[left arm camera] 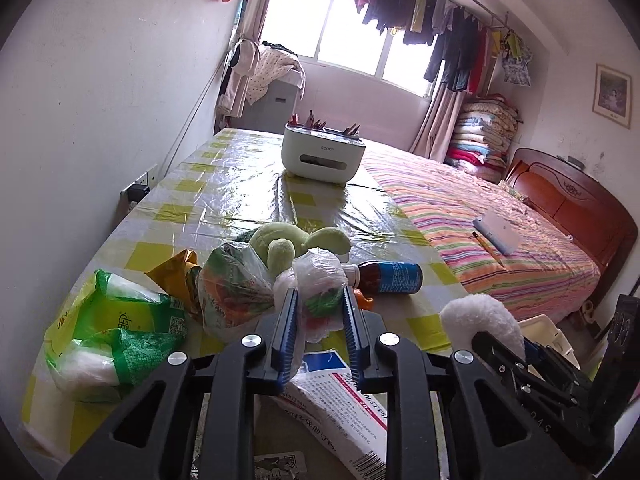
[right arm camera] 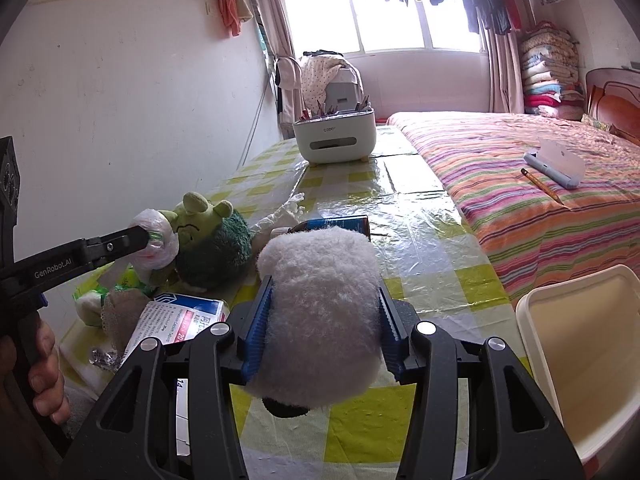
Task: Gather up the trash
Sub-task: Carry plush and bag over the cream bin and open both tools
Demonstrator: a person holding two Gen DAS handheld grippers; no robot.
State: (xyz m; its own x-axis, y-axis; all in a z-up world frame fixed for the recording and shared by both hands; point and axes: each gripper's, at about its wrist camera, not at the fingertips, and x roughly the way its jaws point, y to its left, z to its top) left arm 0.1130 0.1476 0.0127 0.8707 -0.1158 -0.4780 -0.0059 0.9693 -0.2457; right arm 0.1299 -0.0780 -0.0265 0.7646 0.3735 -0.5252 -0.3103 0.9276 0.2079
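Left wrist view: our left gripper (left arm camera: 320, 312) is clamped on a crumpled plastic bag (left arm camera: 320, 280), which hides part of the green toy (left arm camera: 288, 240). Our right gripper (right arm camera: 324, 312) squeezes a white plush (right arm camera: 320, 304), its underside hidden. Both hover over the checked table (right arm camera: 416, 224); a striped bed (right arm camera: 540, 200) lies right.

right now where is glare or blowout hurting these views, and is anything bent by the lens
Left wrist view: window blown white, glare streaks on the plastic tablecloth, walls bowed by the fisheye. Right wrist view: window also overexposed, sheen on the tablecloth, white plush toy close and soft.
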